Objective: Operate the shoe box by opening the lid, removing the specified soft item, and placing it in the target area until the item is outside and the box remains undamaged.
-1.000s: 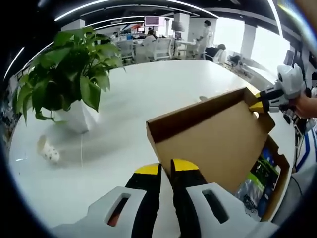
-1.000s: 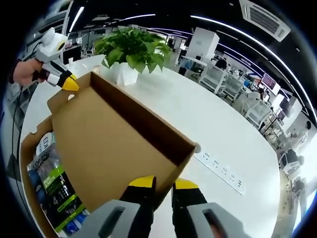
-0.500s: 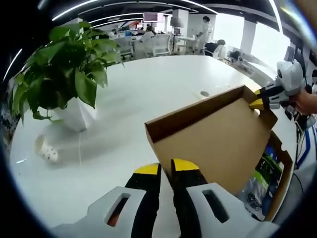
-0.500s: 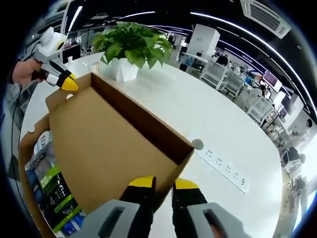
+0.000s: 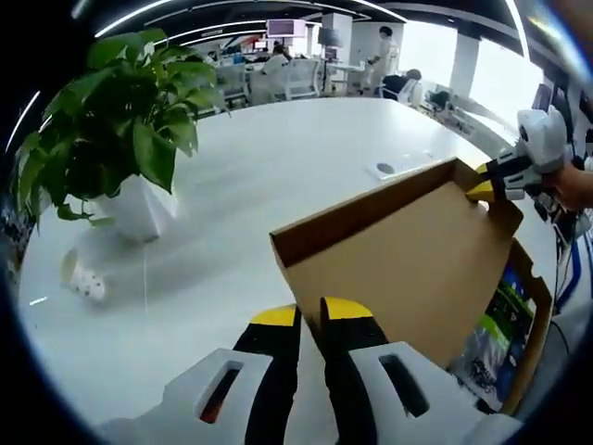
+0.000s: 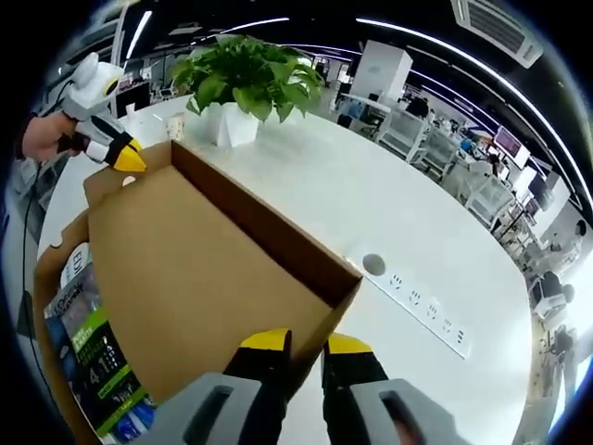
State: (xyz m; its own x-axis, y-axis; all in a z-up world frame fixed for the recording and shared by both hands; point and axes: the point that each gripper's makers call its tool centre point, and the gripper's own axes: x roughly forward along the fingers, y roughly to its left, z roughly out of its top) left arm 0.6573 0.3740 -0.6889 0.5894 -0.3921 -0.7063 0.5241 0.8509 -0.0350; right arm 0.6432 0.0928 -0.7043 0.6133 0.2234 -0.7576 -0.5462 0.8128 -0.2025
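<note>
Left gripper view: left tongs (image 5: 310, 320) pinched narrow on the near corner of the brown cardboard lid (image 5: 408, 269), lid raised; right tongs (image 5: 488, 185) clamped on its far corner. Green plastic-wrapped soft pack (image 5: 491, 329) lying inside the brown shoe box (image 5: 536, 306), right of the lid, on the white worktop (image 5: 232, 213).

Right gripper view: right tongs (image 6: 304, 348) nipping the lid rim, pack (image 6: 93, 348) at left. Best lifted evenly at both corners, without twisting the hinge.

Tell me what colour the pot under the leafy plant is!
White. The pot holding the green plant shows best in the left gripper view.
</note>
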